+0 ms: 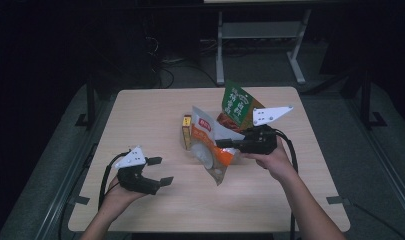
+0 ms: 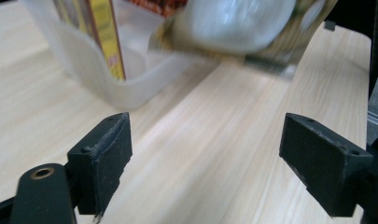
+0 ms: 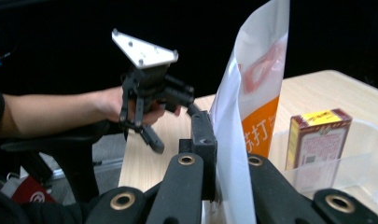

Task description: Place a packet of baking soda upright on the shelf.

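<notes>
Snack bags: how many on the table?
2. The white-and-orange bag is pinched in the right gripper at table centre; the green bag stands behind it. More may be hidden behind these.

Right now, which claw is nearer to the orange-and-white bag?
Right. The right claw is clamped on the orange-and-white bag; the left claw sits open, apart, nearer the person.

Light wooden worktop (image 1: 155, 115), green snack bag (image 1: 237, 103) at its far side, white table legs (image 1: 220, 47) behind, yellow-topped box (image 3: 317, 140) in clear plastic tub (image 2: 130, 84)
</notes>
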Demonstrator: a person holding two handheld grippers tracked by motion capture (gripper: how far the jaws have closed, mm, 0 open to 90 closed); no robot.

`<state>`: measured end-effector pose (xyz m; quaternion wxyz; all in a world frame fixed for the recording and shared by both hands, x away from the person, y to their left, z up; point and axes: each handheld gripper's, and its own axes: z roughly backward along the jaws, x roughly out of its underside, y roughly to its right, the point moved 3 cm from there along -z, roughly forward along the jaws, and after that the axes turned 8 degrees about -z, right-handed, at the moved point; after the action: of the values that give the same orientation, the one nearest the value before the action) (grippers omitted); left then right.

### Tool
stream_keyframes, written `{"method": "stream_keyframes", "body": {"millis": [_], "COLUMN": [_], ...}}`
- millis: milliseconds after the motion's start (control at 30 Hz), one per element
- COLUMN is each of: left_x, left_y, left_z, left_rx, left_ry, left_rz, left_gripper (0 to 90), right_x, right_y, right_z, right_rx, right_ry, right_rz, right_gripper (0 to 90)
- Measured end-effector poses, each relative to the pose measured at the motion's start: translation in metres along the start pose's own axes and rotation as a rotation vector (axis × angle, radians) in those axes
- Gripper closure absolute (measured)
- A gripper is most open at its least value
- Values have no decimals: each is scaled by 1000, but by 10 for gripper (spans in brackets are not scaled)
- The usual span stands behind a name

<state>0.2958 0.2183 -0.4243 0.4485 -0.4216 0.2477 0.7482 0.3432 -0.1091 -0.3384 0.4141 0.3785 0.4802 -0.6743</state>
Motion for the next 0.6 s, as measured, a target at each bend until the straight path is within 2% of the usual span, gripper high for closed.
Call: {"method": "stream_keyframes", "body": {"millis": [133, 267, 367, 400, 467, 600], "left_x": [10, 13, 14, 14, 15, 15], "left_y": [0, -2, -3, -3, -3, -4], "left_z": [0, -7, -11, -12, -12, -12], "left_rx": [10, 15, 19, 18, 14, 9], "left_ry": [-33, -41, -54, -60, -64, -55], "left_rz": [5, 19, 12, 14, 13, 9], "left_gripper": [148, 148, 148, 148, 148, 148], "right_x": [-4, -7, -8, -10, -11, -17], "right_y": [-2, 0, 4, 6, 7, 13], "right_z": [6, 12, 15, 15, 15, 10], "right_rx": [16, 41, 77, 111, 119, 174], "right_ry": [28, 56, 52, 40, 41, 44], "right_rz": [4, 4, 10, 16, 16, 24], "right_gripper": [900, 900, 900, 900, 900, 900]}}
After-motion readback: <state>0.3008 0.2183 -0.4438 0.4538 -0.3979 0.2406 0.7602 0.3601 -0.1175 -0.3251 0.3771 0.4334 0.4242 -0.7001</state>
